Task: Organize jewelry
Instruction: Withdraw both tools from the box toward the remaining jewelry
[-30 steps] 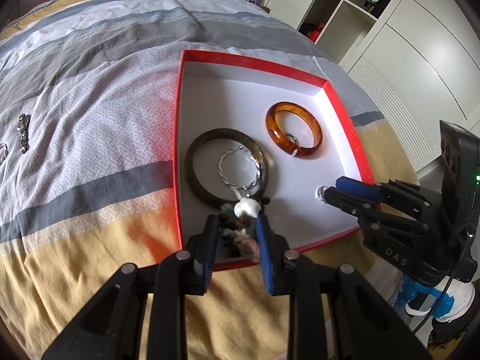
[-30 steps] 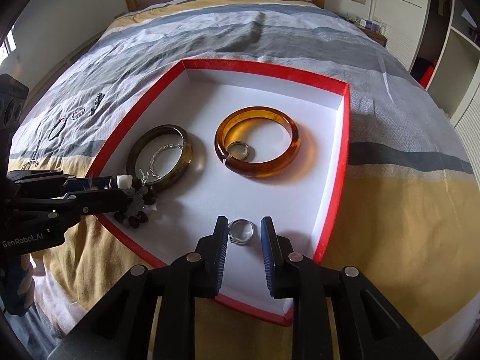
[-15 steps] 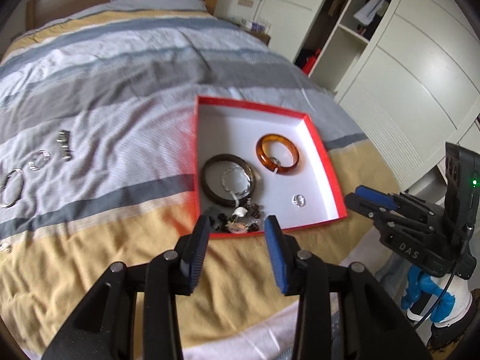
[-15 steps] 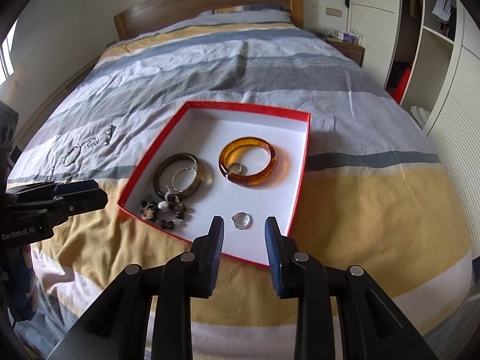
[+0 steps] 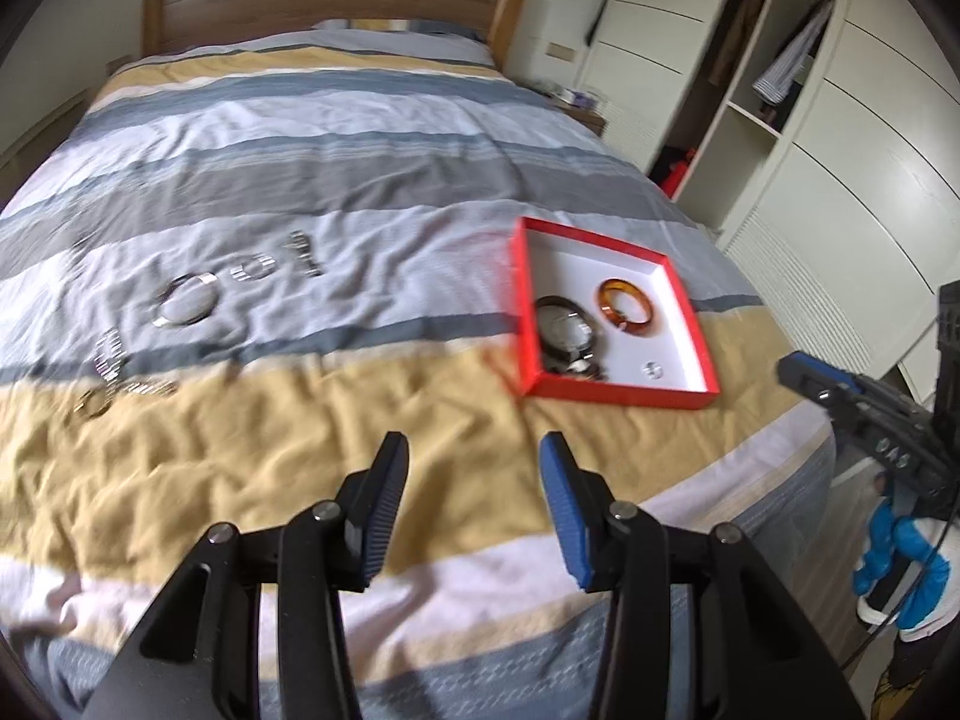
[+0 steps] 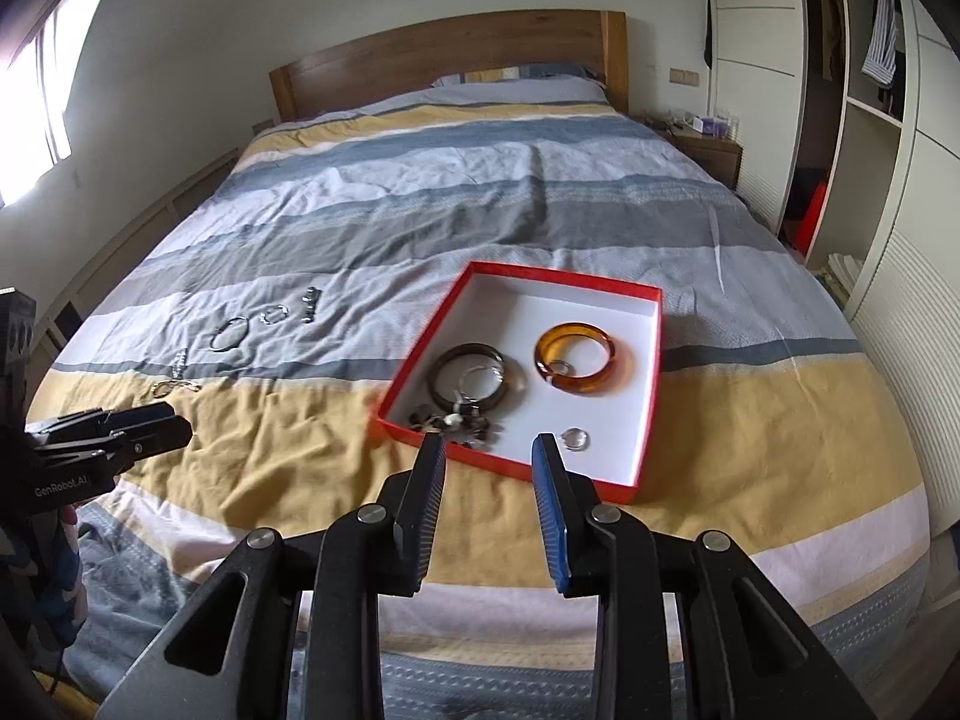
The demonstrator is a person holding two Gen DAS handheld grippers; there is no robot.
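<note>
Right wrist view is showing the right hand-held gripper (image 6: 487,462) part-open and empty, its jaws having just been widening; just ahead the shallow red cardboard box (image 6: 653,360) is collecting bangles, while the left hand-held gripper (image 5: 474,471), empty and opening, is facing silver bracelets (image 5: 186,303) lying loose ahead-left on the striped bed (image 5: 360,180)

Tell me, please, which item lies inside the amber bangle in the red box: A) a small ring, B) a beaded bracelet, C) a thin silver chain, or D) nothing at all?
A: in the right wrist view a small ring sits within the amber bangle on the white floor of the red box.
</note>
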